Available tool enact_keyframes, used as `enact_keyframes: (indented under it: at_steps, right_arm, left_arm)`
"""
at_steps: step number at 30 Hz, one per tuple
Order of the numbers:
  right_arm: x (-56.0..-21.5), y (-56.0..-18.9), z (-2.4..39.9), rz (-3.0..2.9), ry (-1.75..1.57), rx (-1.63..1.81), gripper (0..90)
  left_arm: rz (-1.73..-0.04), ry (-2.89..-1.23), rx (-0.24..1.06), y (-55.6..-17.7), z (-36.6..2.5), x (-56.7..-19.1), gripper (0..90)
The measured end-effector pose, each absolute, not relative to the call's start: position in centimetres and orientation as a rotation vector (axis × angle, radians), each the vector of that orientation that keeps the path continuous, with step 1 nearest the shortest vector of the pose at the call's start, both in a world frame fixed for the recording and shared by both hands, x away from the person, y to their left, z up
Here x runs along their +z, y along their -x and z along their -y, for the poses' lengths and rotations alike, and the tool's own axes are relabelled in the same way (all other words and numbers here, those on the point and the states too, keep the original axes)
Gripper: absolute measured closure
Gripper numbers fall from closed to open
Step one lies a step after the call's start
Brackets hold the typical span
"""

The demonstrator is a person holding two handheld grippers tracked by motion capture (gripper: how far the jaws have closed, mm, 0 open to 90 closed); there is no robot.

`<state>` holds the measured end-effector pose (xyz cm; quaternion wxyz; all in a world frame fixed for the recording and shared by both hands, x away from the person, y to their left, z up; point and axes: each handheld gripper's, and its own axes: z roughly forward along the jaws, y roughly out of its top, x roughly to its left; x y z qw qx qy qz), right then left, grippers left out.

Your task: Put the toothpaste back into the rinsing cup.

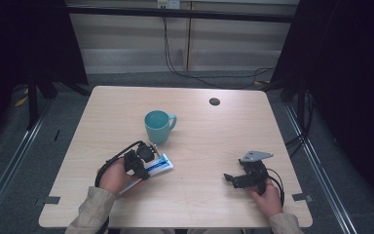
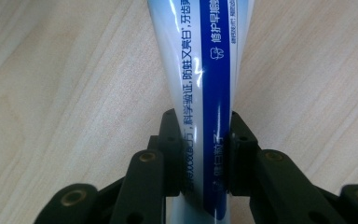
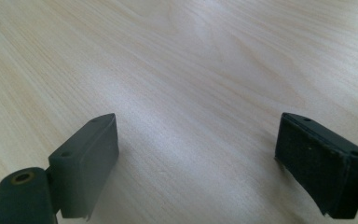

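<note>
A white and blue toothpaste tube (image 1: 159,165) lies on the wooden table (image 1: 204,131), just in front of a teal mug (image 1: 158,126). My left gripper (image 1: 145,163) is over the tube's near part. In the left gripper view both black pads press on the sides of the toothpaste tube (image 2: 205,93), so my left gripper (image 2: 205,140) is shut on it. My right gripper (image 1: 230,178) rests low over the table at the front right, held by a hand. In the right gripper view my right gripper (image 3: 196,158) stands open over bare wood, nothing between its jaws.
A small dark round hole (image 1: 214,101) marks the table's far right part. Cables (image 1: 185,68) run over the floor beyond the far edge. Dark frames stand to both sides of the table.
</note>
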<state>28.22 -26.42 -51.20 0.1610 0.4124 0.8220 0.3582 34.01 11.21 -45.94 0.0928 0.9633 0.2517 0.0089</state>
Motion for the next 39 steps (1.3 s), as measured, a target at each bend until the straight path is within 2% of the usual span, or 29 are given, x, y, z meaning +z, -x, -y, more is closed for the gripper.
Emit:
enact_keyframes:
  at_steps: [6, 22, 39]
  right_arm:
    - [-51.2, -28.2, 26.4, -2.347, -1.179, 1.023, 12.7]
    - [-51.2, -28.2, 26.4, -2.347, -1.179, 1.022, 12.7]
    - [-51.2, -28.2, 26.4, -2.347, -1.180, 1.022, 12.7]
  left_arm:
    - [-0.770, -2.800, 0.089, -33.7, -11.9, -45.8, 75.3]
    - [-0.790, -2.471, 0.085, -33.8, -14.2, -42.9, 75.4]
    - [-0.805, -2.252, 0.112, -34.0, -15.5, -40.7, 75.6]
